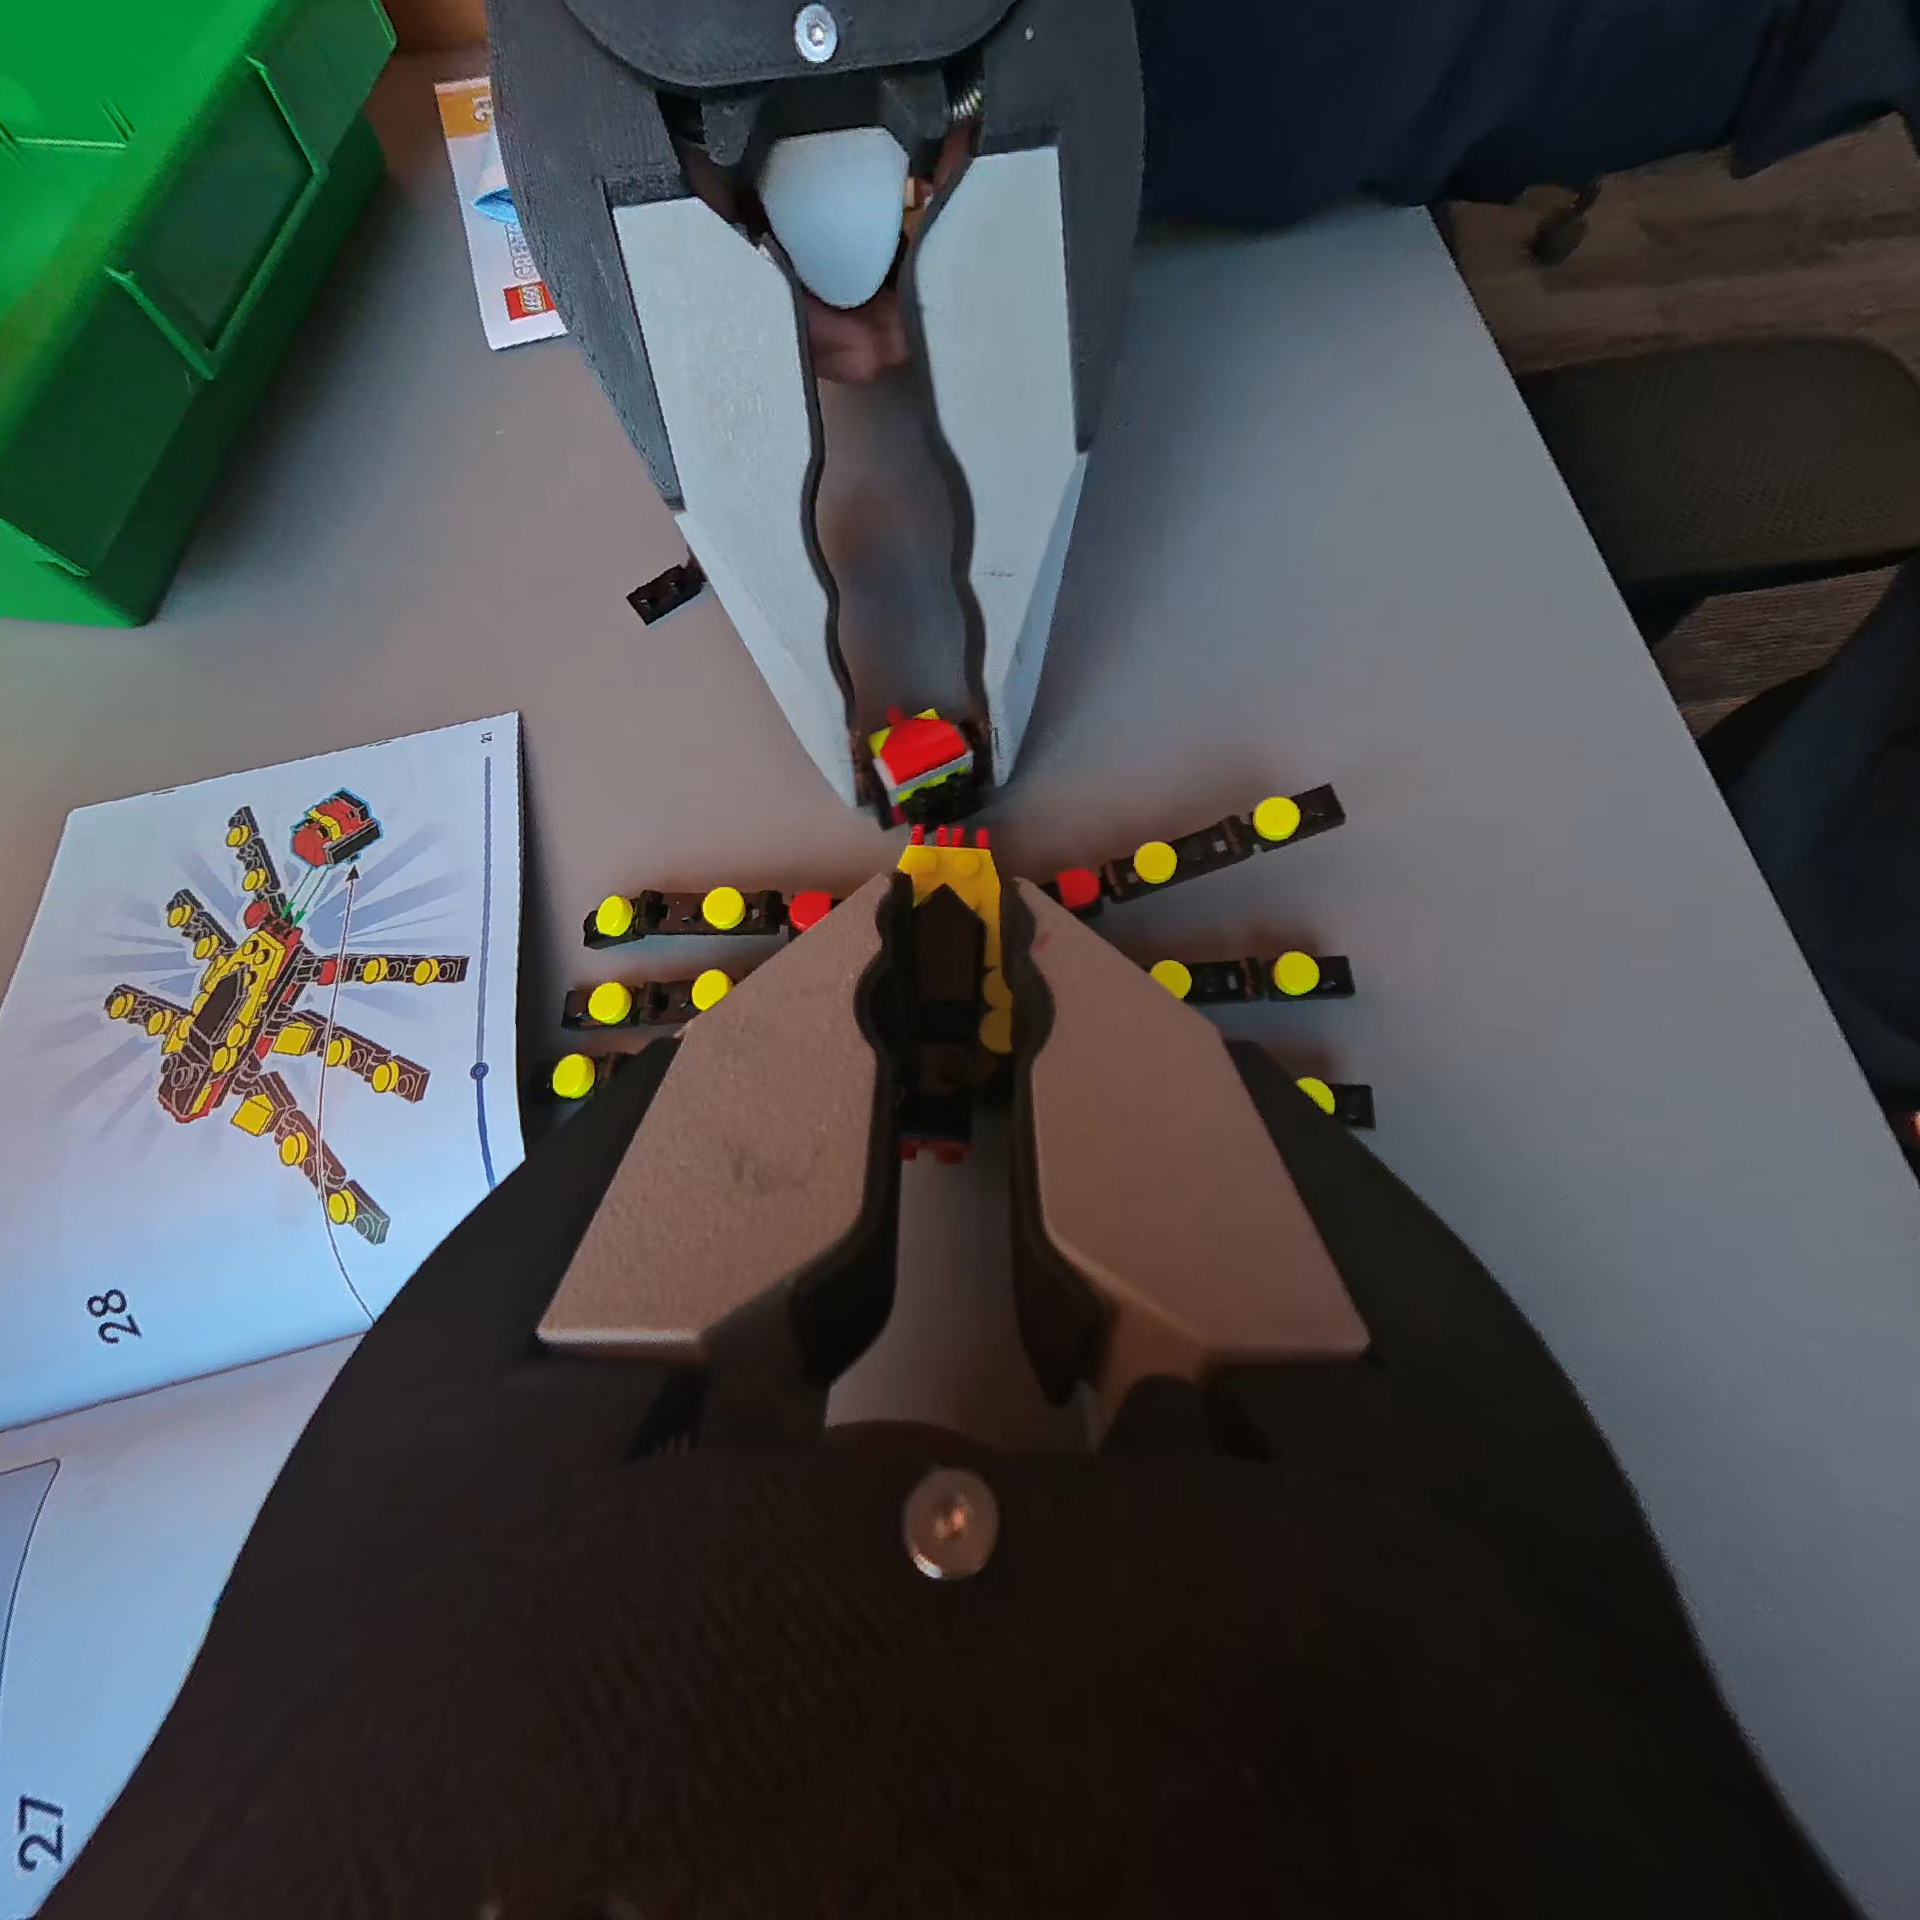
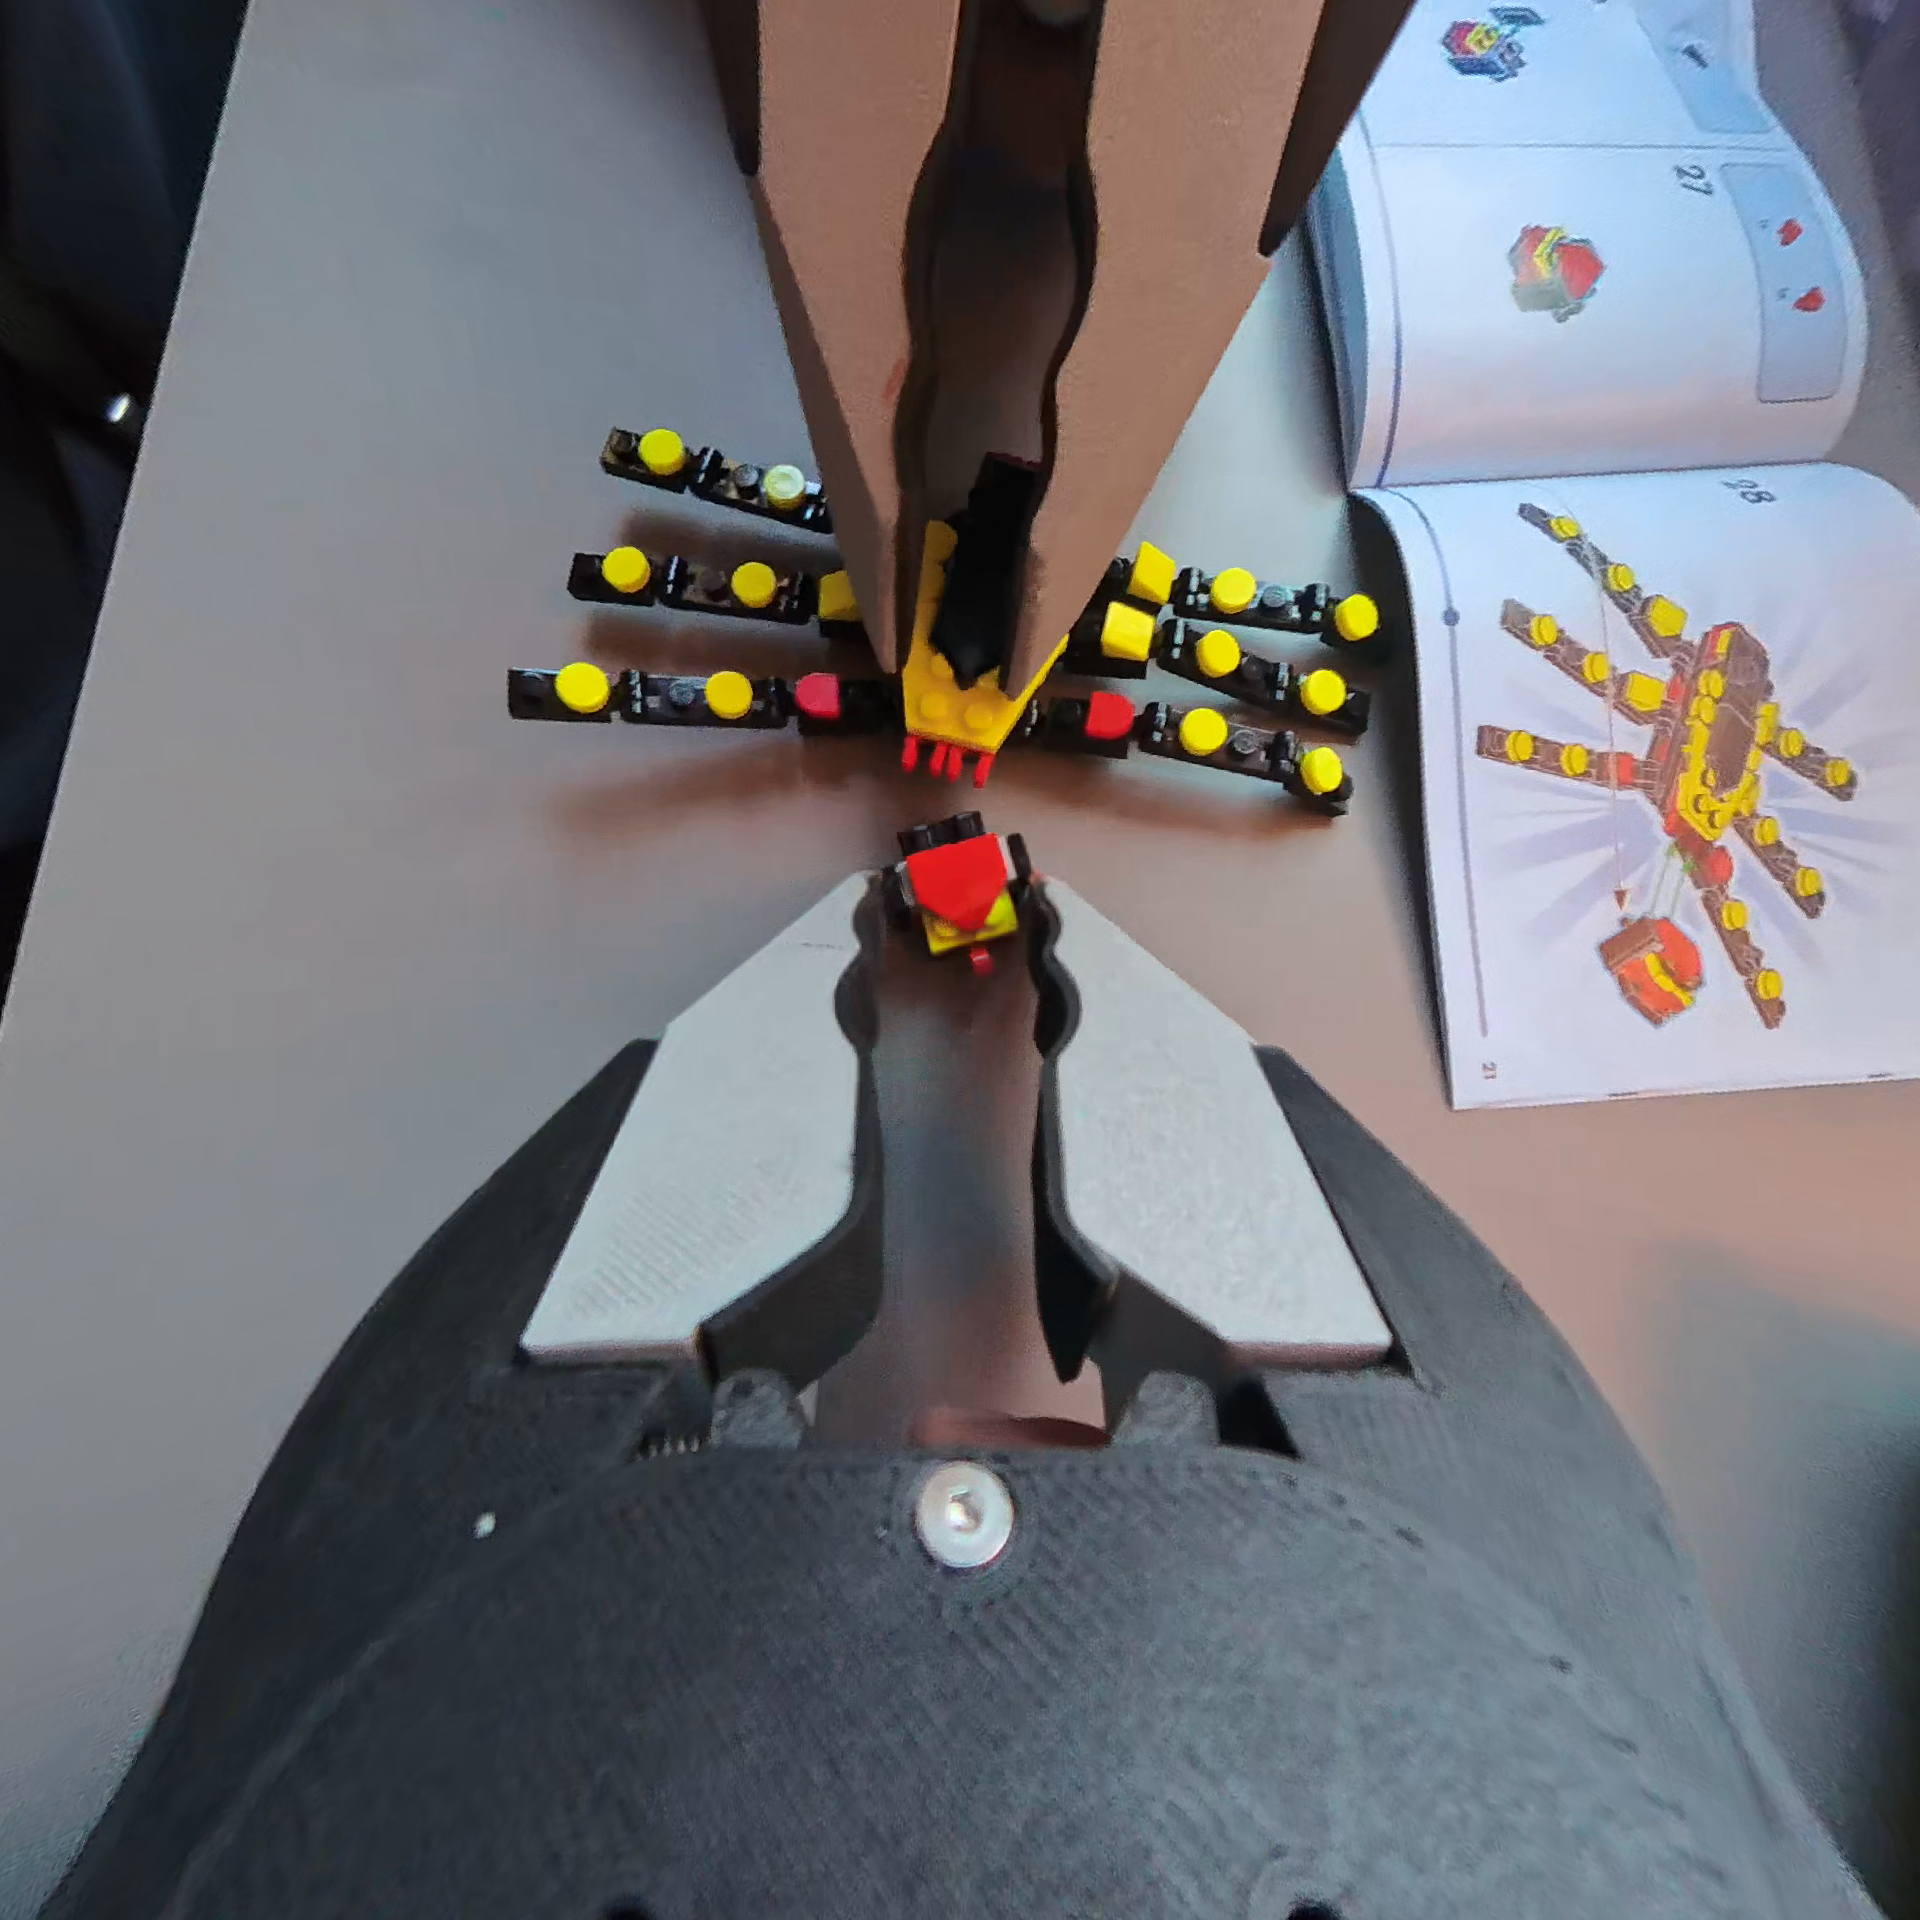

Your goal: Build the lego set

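Your left gripper [image 1: 951, 914] is clamped on the body of the spider model [image 2: 951, 665], its two brown fingers [image 1: 769, 1091] pressed against the yellow and black spine so the build stays pinned flat on the grey table [image 1: 1299, 520] and cannot slide when something is pushed onto it. The black legs with yellow studs [image 2: 644, 691] fan out to both sides across the middle of the table, clear of both grippers, which keeps them from being knocked as you work at the front.

Your right gripper [image 2: 956, 894] is closed on the small red and yellow head piece [image 2: 951, 883], held at the fingertips with its black connector end facing the model. It sits just short of the red prongs [image 2: 940, 758] at the nose of the body, not yet touching, and roughly lined up with them. You are holding the two parts nose to nose because the open instruction booklet [image 1: 260, 1039], lying toward the table's edge, pictures this piece joining the front of the spider.

Whether the connector is level with the prongs is hard to judge from these angles, so I would ease in slowly. A loose black piece [image 1: 665, 594] lies near the green bin [image 1: 156, 312] at the far corner
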Demonstrator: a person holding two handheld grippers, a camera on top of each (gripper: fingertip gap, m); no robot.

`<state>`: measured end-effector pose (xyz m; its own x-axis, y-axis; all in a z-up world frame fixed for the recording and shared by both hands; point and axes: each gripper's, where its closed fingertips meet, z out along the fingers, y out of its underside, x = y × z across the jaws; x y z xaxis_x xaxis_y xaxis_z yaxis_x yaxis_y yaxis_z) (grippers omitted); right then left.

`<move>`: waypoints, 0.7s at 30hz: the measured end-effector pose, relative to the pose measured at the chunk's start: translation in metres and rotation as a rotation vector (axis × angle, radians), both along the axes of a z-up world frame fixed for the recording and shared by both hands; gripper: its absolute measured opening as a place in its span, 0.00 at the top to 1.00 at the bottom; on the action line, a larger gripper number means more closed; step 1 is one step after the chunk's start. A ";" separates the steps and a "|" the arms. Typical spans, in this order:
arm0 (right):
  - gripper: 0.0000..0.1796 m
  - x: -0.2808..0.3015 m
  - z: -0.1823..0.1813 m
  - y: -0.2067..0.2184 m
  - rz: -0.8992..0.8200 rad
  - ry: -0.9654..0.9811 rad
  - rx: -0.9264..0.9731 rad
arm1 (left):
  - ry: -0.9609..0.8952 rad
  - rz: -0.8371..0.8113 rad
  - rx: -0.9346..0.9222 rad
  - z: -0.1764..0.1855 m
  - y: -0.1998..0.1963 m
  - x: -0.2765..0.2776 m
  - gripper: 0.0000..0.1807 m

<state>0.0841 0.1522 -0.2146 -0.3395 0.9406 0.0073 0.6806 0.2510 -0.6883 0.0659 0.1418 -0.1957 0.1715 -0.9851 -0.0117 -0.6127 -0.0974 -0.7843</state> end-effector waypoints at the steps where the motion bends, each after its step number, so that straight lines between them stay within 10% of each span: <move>1: 0.87 -0.001 0.000 0.001 -0.025 -0.002 -0.009 | -0.001 0.003 0.002 0.000 0.000 0.000 0.92; 21: 0.87 -0.010 0.000 -0.003 -0.314 -0.065 0.037 | -0.021 0.069 0.076 0.001 -0.001 -0.003 0.92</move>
<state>0.0737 0.1490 -0.2150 -0.0339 0.9989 0.0315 0.7709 0.0462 -0.6353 0.0627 0.1411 -0.1951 0.2402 -0.9673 -0.0813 -0.5901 -0.0790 -0.8035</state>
